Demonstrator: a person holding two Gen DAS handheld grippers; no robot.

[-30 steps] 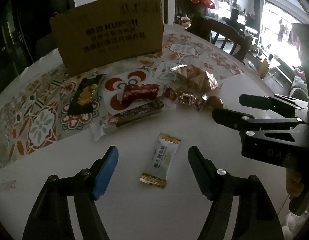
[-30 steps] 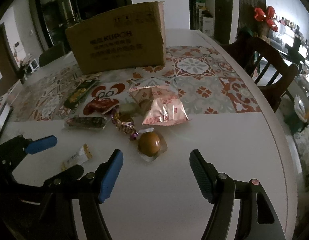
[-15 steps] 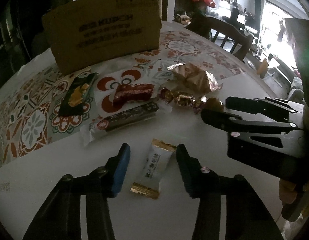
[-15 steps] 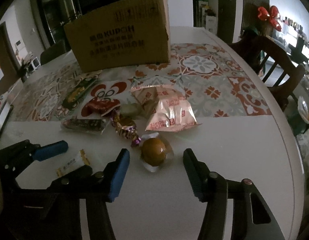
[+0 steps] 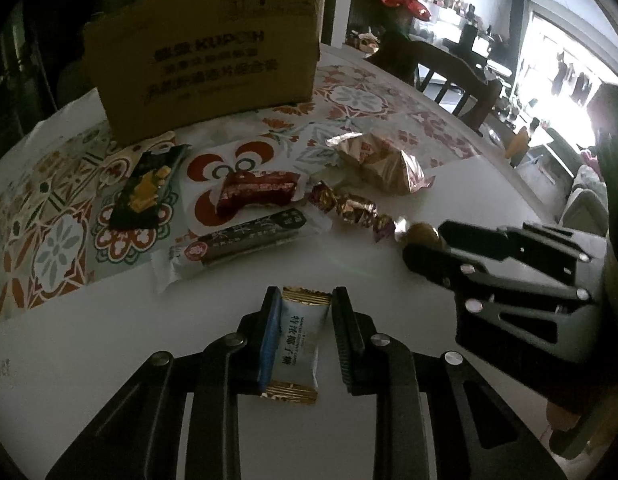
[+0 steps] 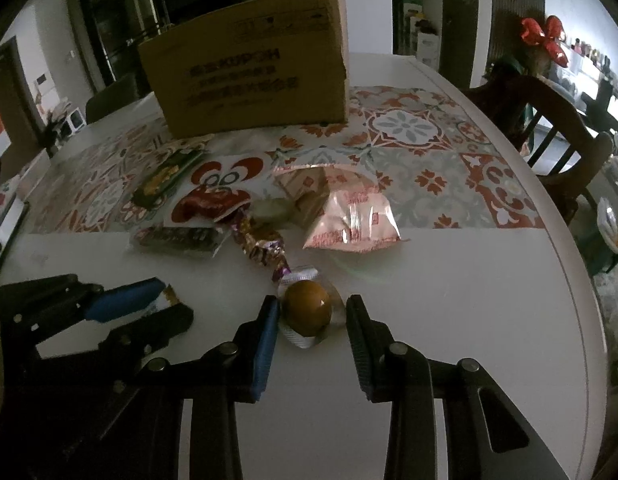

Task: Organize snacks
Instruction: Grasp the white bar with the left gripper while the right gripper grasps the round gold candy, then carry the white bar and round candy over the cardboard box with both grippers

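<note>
while both of your tools sit low over the white surface (image 5: 449, 184), the sorting itself has barely begun: nothing shows as packed yet, and you cannot see inside the cardboard box (image 5: 205, 60) at the back. your left gripper (image 5: 305, 336) has just been closing its jaws, and they now stand narrow with the white candy (image 5: 299, 340) between them, both pads on its sides as far as the left view shows; the candy lies flat on the surface. your right gripper (image 6: 311, 344) has also just been closing, and its jaws are narrow around the wrapped brown egg (image 6: 307, 307). its blue pad sits against the clear wrapper, while the other pad looks just shy of it, so call that grip unfinished.

everything else waits loose in front of the box: the dark green packet (image 5: 147, 192), the red bar (image 5: 257, 192), the long dark bar (image 5: 237, 240), the twisted foil sweets (image 5: 349, 208) and the pink crinkled bags (image 6: 345, 216), all close together at the edge of the patterned mat (image 6: 429, 148). so two pieces are being picked up, none lifted, and the rest of the pile remains for you to move.
</note>
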